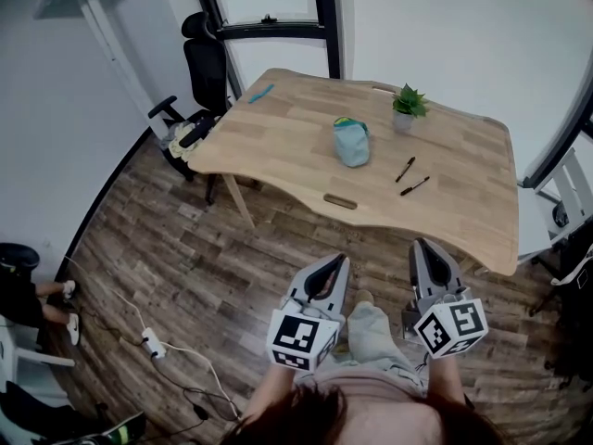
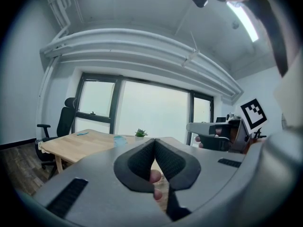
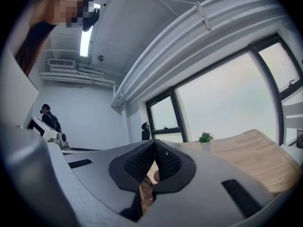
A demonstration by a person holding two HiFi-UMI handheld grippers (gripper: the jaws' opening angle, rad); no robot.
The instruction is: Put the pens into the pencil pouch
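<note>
Head view: left claw (image 1: 340,263) and right claw (image 1: 420,246), both pressed together, point level toward the table (image 1: 278,133)

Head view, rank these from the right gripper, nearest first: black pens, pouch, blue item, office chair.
From the right gripper:
1. black pens: straight ahead, on the near right of the wood top.
2. pouch: ahead and to the left, near the middle.
3. blue item: far left corner.
4. office chair: beyond that corner, on the left.

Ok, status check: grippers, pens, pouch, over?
Left gripper and right gripper shut, empty, short of the light wooden table. Two black pens lie on it, right of the blue-green fabric pouch. Path clear.
</note>
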